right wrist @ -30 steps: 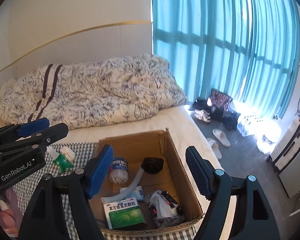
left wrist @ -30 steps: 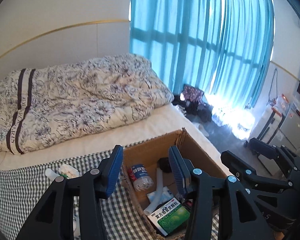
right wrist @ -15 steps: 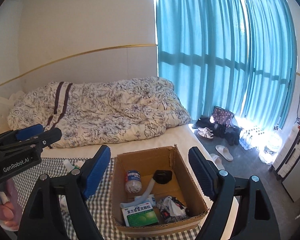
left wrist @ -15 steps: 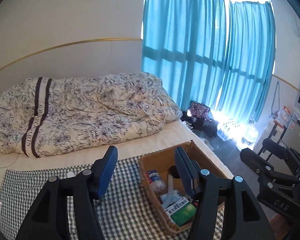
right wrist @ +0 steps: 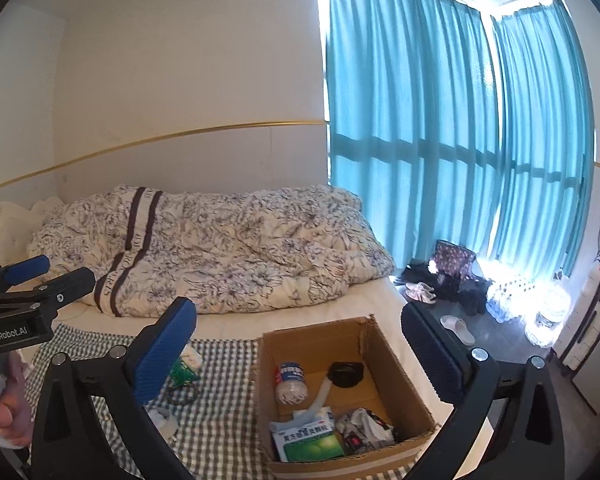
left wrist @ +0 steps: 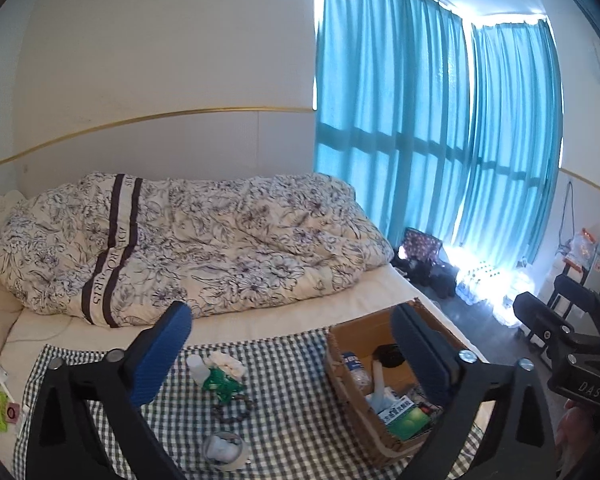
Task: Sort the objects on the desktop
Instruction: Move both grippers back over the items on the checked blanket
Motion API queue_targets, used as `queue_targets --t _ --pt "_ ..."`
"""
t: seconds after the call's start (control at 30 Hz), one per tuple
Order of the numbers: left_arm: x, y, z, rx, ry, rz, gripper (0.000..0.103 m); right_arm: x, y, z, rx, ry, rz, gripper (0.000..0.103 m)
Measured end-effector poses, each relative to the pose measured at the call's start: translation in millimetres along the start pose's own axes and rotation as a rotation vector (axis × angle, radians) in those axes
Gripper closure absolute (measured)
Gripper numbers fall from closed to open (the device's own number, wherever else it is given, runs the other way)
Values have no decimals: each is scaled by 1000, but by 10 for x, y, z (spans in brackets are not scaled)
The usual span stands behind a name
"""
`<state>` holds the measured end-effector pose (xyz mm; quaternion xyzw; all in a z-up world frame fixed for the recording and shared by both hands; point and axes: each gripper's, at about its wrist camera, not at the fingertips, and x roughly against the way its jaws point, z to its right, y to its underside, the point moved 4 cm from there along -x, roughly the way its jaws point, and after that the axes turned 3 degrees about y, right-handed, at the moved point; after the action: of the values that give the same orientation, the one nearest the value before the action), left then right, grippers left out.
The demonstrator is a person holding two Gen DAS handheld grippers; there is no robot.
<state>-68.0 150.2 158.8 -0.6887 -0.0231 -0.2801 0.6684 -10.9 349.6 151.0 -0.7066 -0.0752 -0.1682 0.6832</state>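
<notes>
One bed [left wrist: 260, 320], white sheet showing along the near edge. One floral duvet [left wrist: 204, 240], crumpled, cream with dark line-drawn flowers and two dark stripes, is lying bunched along the wall side. Two teal curtain panels [right wrist: 460, 140], pleated and backlit, are hanging to the floor on the right.

One green-and-white gingham cloth [left wrist: 292, 384] is covering the near part of the bed; everything to be sorted is sitting on it.

One cardboard box [right wrist: 396, 364], open-topped with corrugated ragged edges, is sitting on the right end of the cloth. Inside, counted: one small plastic bottle with a blue label [right wrist: 291, 380] on its side, one black round object [right wrist: 346, 374], one pale tube [right wrist: 320, 394], one green-and-white medicine box [right wrist: 308, 442] lying flat, one crumpled wrapper [right wrist: 364, 428].

Left of the box, loose on the cloth: one small white bottle with green packaging [left wrist: 216, 376], one dark looped cord [left wrist: 230, 408], one roll of clear tape [left wrist: 224, 448] lying flat.

Left gripper [left wrist: 292, 352]: blue ribbed pads, fingers spread wide, gripping nothing, hovering above the cloth; its right finger is partly screening the box.

Right gripper [right wrist: 300, 356]: likewise spread wide and empty, framing the box from above.

Shoes and a patterned bag [right wrist: 454, 258] are sitting on the floor by the curtains.
</notes>
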Motion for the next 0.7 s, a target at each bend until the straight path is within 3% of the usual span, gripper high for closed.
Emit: queue_targets --t 0.37,0.7 --pt "-46 285 -605 36 -100 -70 0 -194 166 -518 22 -113 -37 0" --pt "-205 680 -1235 98 -205 -159 0 -626 520 -1106 77 -204 -143 0"
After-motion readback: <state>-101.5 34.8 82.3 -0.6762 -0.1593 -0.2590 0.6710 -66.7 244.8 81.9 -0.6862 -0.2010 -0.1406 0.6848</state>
